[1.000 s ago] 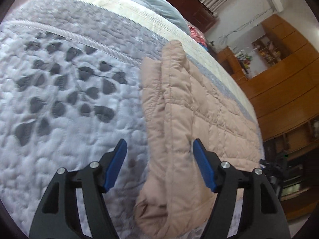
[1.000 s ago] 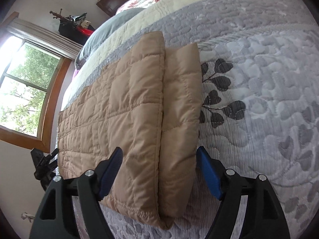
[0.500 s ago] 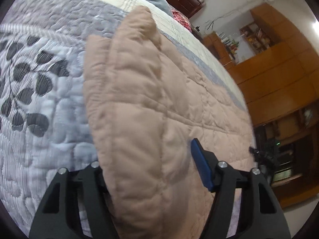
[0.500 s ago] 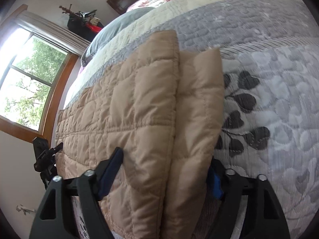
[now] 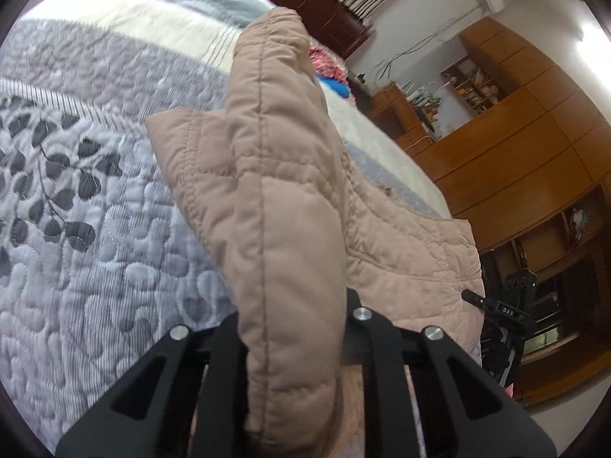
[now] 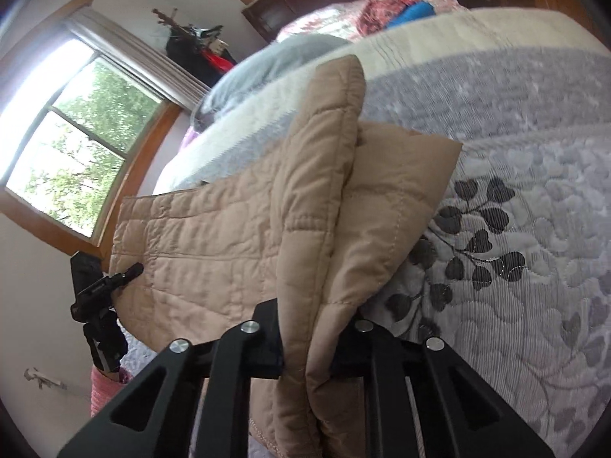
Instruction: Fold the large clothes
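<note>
Both tools have a pinch on the tan quilted jacket (image 5: 282, 198), so the step in hand looks like carrying one end of it over to make the next fold. To do that well, I judge the two hands should rise and travel together at the same pace, keeping the gripped edge taut between them so the padded layers do not slide apart, and then lay the lifted end squarely on the part that rests on the bed before letting go.

The left hand-held gripper (image 5: 294, 339) has just been closing, and its jaws are narrow, pressed on a thick folded bundle of the jacket that stands up directly in front of it. The rest of the garment trails away to that gripper's right, lying on the grey leaf-patterned bedspread (image 5: 88, 229).

The right hand-held gripper (image 6: 309, 351) has likewise just been closing and clamps the doubled edge of the jacket (image 6: 305, 206) between its jaws. From there the fabric rises ahead of it, with the flat quilted body spreading to its left and the bedspread (image 6: 515, 267) bare to its right. Further left in that view, the other gripper shows at the jacket's far edge.

The puffy filling may spring loose, so a firm pinch matters.
</note>
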Demonstrator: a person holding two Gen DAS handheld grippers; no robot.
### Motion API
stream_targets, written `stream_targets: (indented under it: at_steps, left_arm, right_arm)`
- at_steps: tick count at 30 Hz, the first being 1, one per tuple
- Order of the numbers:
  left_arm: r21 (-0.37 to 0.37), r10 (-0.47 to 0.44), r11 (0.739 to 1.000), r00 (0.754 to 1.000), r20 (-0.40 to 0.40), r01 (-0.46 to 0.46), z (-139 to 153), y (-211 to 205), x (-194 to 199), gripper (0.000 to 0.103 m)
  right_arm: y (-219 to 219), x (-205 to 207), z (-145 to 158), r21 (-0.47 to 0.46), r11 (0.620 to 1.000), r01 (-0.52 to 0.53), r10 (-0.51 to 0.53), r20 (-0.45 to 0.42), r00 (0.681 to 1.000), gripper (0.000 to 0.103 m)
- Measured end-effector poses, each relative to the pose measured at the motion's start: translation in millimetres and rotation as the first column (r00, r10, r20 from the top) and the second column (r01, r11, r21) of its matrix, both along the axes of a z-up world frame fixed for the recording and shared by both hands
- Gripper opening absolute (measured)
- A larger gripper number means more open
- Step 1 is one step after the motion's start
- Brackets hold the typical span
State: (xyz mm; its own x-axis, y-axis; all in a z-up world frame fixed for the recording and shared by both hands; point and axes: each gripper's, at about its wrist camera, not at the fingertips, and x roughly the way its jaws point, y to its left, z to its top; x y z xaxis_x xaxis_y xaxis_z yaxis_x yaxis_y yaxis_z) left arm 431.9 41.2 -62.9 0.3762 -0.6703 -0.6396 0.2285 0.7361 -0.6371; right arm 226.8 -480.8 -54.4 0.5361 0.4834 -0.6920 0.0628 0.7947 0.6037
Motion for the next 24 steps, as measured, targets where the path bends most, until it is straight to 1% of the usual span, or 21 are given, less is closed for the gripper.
stream_targets:
  at_steps: [4, 5, 7, 10, 14, 18, 19, 21, 22, 23, 24]
  left_arm:
    - [0.012, -0.016, 1.0, 0.998, 0.058, 0.015, 29.8, 3.9, -26.3, 0.012]
    - [0.011, -0.02, 1.0, 0.997, 0.074, 0.02, 41.3, 5.7, -37.6, 0.012]
    - [0.019, -0.023, 1.0, 0.995, 0.098, 0.022, 54.3, 14.7, -63.4, 0.012]
    - [0.027, -0.021, 0.999, 0.993, 0.119, 0.018, 71.6, 26.8, -92.6, 0.012]
    - [0.029, -0.018, 0.999, 0.992, 0.127, 0.015, 76.6, 50.7, -130.7, 0.012]
    - [0.063, -0.029, 0.998, 0.993, 0.112, 0.022, 62.6, 66.5, -161.5, 0.013]
    - [0.077, -0.032, 0.997, 0.994, 0.107, 0.024, 55.0, 69.0, -165.9, 0.013]
    - [0.104, -0.03, 0.994, 0.997, 0.071, 0.022, 34.8, 73.4, -173.3, 0.013]
    - [0.116, -0.029, 0.993, 0.998, 0.06, 0.022, 28.5, 74.2, -172.9, 0.013]
    - [0.142, -0.029, 0.99, 0.999, 0.042, 0.023, 14.4, 75.3, -173.3, 0.014]
    - [0.15, -0.026, 0.988, 0.999, 0.025, 0.022, 5.2, 77.2, -172.9, 0.015]
  right_arm:
    - [9.3, -19.7, 30.0, -0.022, 0.999, -0.028, 0.029, 0.048, 0.998, 0.015]
    - [11.6, -25.3, 36.7, -0.028, 0.999, -0.036, 0.038, 0.06, 0.997, 0.015]
    - [18.9, -38.9, 48.8, -0.046, 0.998, -0.052, 0.056, 0.082, 0.995, 0.015]
    - [28.1, -60.8, 58.5, -0.064, 0.994, -0.083, 0.09, 0.107, 0.99, 0.015]
    - [37.3, -89.9, 59.5, -0.052, 0.992, -0.117, 0.122, 0.111, 0.986, 0.015]
    - [52.0, -118.9, 41.0, -0.048, 0.987, -0.152, 0.155, 0.073, 0.985, 0.015]
    - [54.9, -124.9, 33.5, -0.047, 0.986, -0.157, 0.16, 0.062, 0.985, 0.016]
    - [61.2, -134.0, 16.0, -0.052, 0.985, -0.166, 0.167, 0.021, 0.986, 0.016]
    - [63.6, -136.8, 10.1, -0.06, 0.984, -0.167, 0.168, 0.009, 0.986, 0.016]
    - [65.7, -139.1, 1.2, -0.068, 0.984, -0.164, 0.164, -0.01, 0.986, 0.017]
    - [65.8, -140.4, -8.0, -0.065, 0.986, -0.157, 0.155, -0.031, 0.987, 0.017]
